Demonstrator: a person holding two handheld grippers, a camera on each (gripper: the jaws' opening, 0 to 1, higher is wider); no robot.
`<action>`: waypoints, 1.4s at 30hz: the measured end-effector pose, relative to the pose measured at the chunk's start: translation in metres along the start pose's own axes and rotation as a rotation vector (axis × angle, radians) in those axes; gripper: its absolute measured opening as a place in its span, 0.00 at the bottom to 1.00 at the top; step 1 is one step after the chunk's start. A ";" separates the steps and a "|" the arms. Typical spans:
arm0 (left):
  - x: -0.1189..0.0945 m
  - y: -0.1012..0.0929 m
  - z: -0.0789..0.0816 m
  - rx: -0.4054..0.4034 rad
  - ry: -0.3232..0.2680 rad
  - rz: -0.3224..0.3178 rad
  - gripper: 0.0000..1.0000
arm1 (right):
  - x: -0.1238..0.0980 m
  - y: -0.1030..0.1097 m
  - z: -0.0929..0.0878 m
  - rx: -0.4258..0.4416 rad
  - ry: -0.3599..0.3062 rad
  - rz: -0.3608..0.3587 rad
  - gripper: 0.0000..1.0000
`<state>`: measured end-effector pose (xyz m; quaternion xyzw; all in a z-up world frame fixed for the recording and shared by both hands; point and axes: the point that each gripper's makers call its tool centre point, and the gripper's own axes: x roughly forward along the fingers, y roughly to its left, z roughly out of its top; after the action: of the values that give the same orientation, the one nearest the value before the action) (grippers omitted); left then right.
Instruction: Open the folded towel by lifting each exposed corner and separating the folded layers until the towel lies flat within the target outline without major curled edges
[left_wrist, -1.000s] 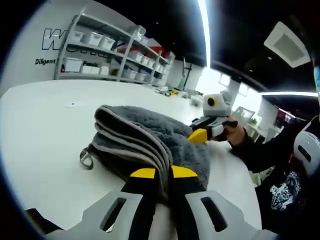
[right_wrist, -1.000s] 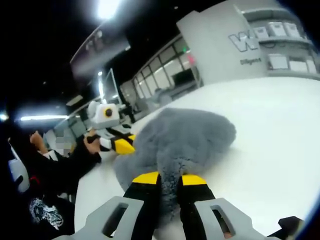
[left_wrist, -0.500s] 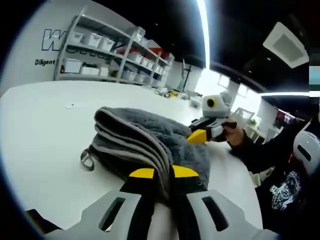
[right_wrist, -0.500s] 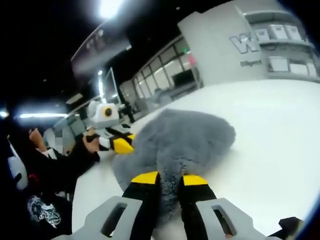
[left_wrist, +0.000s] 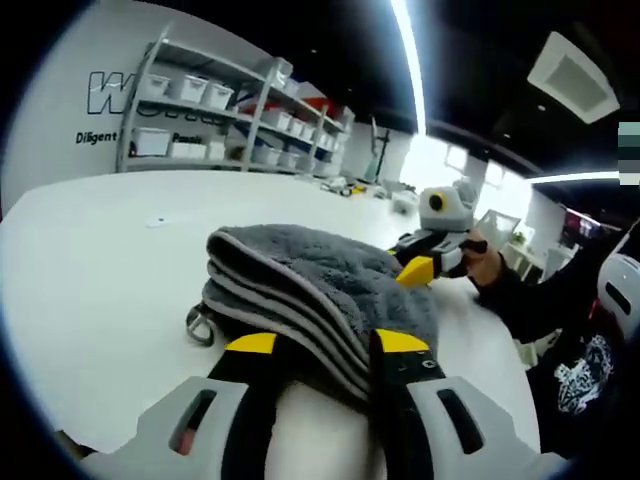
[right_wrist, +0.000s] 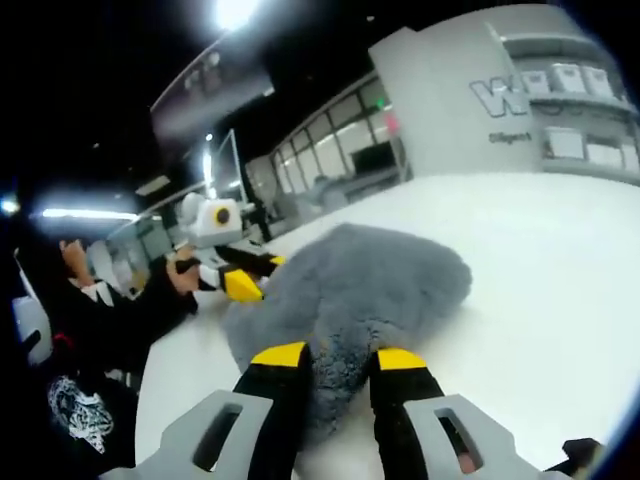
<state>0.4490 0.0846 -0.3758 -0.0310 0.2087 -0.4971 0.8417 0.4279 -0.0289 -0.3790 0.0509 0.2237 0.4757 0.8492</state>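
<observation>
A grey folded towel (left_wrist: 320, 265) lies on the white table (left_wrist: 90, 260), its stacked layer edges facing the left gripper view, with a small hanging loop (left_wrist: 198, 325) at its near left. My left gripper (left_wrist: 325, 343) stands open, its yellow-tipped jaws wide apart on either side of the towel's near edge. From the opposite side, my right gripper (right_wrist: 339, 356) is open too, with the fluffy towel (right_wrist: 370, 275) bulging between its jaws. Each gripper shows across the towel in the other's view: the right gripper (left_wrist: 422, 270) and the left gripper (right_wrist: 245, 282).
The white table (right_wrist: 540, 270) stretches wide around the towel. Shelves with white bins (left_wrist: 200, 110) stand against the far wall. A person's hand (left_wrist: 490, 265) and dark sleeve hold the right gripper at the table's edge.
Both pairs of jaws have spread apart, the left much more, letting go of the towel edges that they pinched. The towel has settled a little lower.
</observation>
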 end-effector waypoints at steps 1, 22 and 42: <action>-0.002 0.008 0.002 0.005 -0.007 0.045 0.63 | -0.001 0.000 0.001 -0.010 -0.001 0.003 0.27; -0.036 0.063 0.025 -0.017 -0.107 0.330 1.00 | -0.014 -0.029 0.037 -0.078 -0.175 -0.178 0.98; -0.055 0.067 0.028 0.112 -0.104 0.504 1.00 | -0.042 -0.017 0.042 -0.248 -0.187 -0.336 0.94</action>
<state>0.4914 0.1608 -0.3502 0.0430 0.1382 -0.2805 0.9489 0.4402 -0.0677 -0.3327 -0.0480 0.0893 0.3444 0.9333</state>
